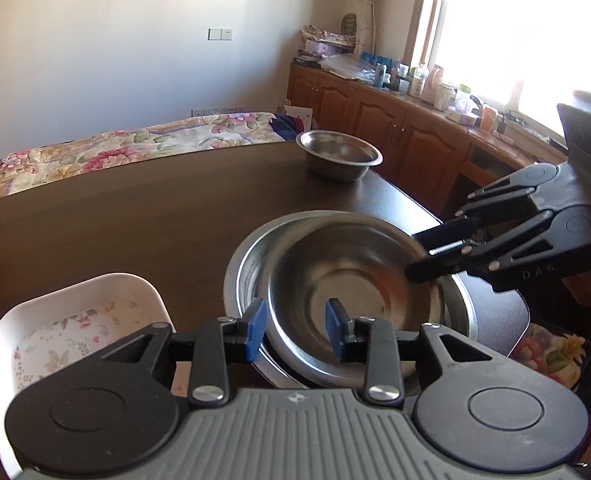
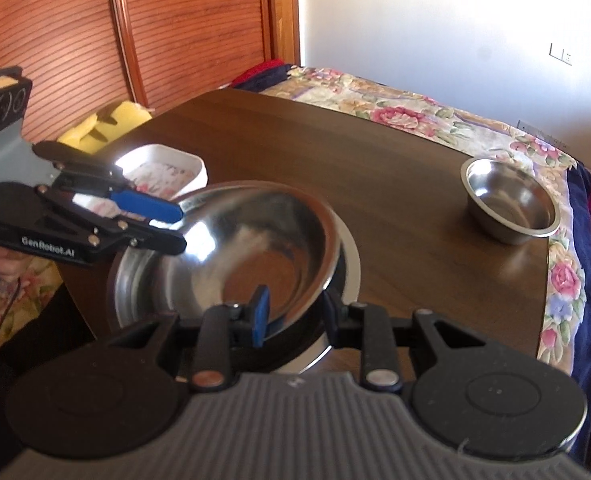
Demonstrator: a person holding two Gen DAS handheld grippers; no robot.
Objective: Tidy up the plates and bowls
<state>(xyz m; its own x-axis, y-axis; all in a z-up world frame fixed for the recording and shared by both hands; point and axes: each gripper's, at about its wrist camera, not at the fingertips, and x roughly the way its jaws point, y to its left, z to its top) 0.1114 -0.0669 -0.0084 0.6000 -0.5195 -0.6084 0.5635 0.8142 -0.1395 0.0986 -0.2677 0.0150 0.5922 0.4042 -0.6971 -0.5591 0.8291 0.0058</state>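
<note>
Near the table's point(image 1: 115, 208) right edge, both tools, left tool point(image 1: 295, 330) and right tool point(image 2: 293, 316), clamp the inner bowl's point(image 1: 347, 280) rim; lower it level into the larger bowl point(image 1: 241, 264).

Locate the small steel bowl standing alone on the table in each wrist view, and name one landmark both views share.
Left wrist view: small steel bowl stands upper centre-right, at the table's far edge near the wooden cabinets.
Right wrist view: same bowl stands at right, near the table edge beside the floral bedspread.
Shared landmark: the floral bedspread behind the table.
</note>
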